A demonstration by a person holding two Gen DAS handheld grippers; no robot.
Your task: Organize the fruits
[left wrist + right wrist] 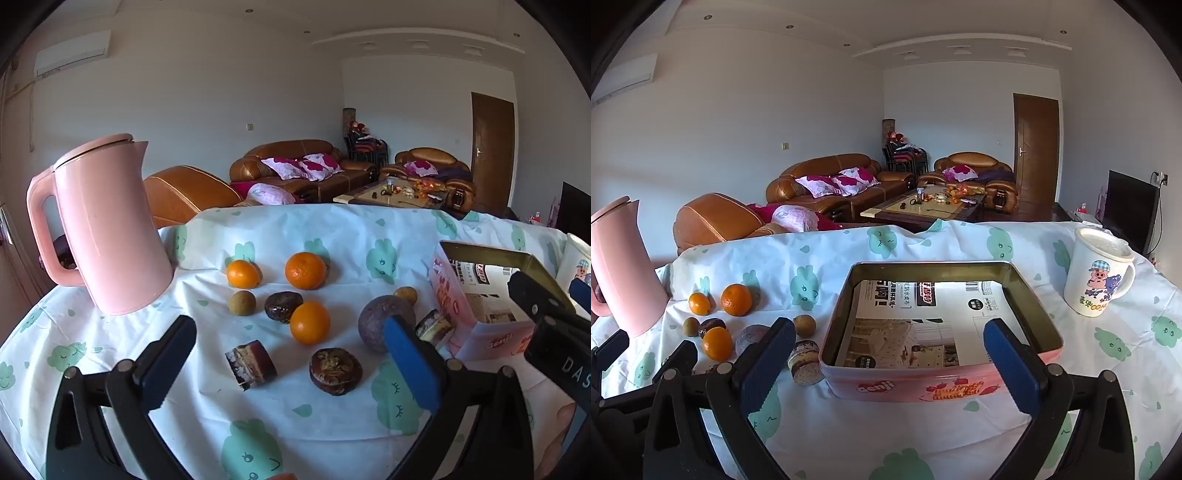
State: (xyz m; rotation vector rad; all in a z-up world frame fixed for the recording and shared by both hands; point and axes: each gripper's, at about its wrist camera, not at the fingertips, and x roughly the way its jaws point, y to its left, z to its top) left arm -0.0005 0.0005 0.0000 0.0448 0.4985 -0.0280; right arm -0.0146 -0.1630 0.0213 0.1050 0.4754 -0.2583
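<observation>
While hovering above the cloth [332, 236], left gripper [291, 354] standing fully spread, pinching nothing, pads [410, 365] bracketing the fruit group without touching any piece. Lying loose on the cloth between and beyond those fingers: three oranges [306, 270] [243, 273] [309, 322], a small brown fruit [242, 302], a dark date-like piece [282, 305], a round purple fruit [376, 321] partly hidden behind the right pad, and a second small brown fruit [405, 294] just behind it. Resting nearer the camera: a layered cake slice [251, 363], a round nut-topped pastry [335, 370], and another layered piece [434, 328] just beside the tin [448, 299]. Standing at far left, a pink kettle [107, 225], lid closed. Hanging over the tin's near wall, right gripper [890, 362] also spread wide, holding nothing, one pad [1012, 365] overlapping the tin interior in view. Sitting open-topped, tin [905, 384] containing only a printed paper sheet [923, 317], no fruit inside. Standing right of the tin, well apart, a lidded white mug [1099, 273].
</observation>
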